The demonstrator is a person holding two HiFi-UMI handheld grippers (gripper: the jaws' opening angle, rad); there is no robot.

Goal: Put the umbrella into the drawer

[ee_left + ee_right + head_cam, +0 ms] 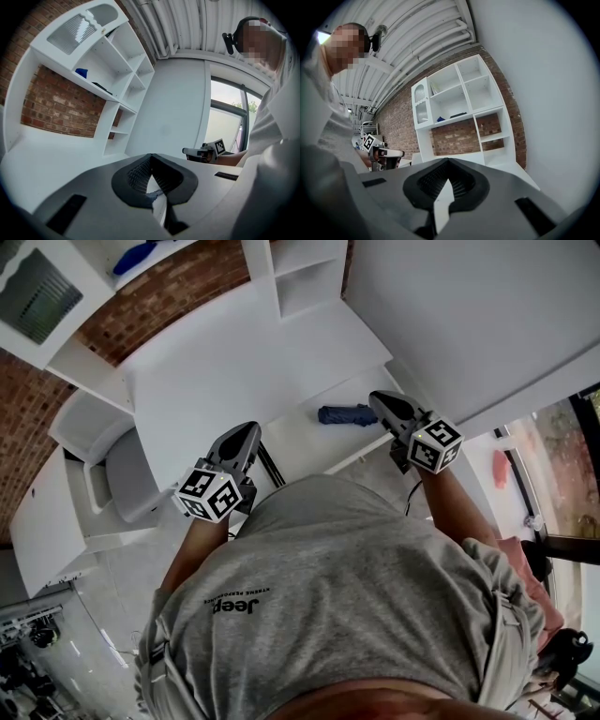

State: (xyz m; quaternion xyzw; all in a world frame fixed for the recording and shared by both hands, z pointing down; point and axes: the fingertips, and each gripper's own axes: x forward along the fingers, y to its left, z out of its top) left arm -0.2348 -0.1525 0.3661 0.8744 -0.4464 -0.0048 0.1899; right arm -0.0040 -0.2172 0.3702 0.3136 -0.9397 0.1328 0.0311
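Already the folded blue umbrella point(347, 414) lies on its side in what looks like the pulled-out drawer point(302, 435) below the edge of the white bench point(216, 371), though the steep downward view makes the drawer's walls hard to read. Both claws hang level in front of the person's chest. The right claw point(380, 401) is pinched fully together with nothing between its pads, its tip just beside the umbrella's near end. The left claw point(246, 432) also has its tips meeting and carries nothing; it sits at the drawer's left corner, near the dark slide rail point(272, 465).

Judging from this, the placing is done and the remaining step is to close the drawer. To do that well, keep the 2 claws pinched and use them as blunt pushers. Set them against the drawer's front panel, 1 towards each side, and press straight along the rail so the drawer does not skew and jam. First check that no part of the umbrella rides over the rim. Push slowly, because the umbrella can roll.
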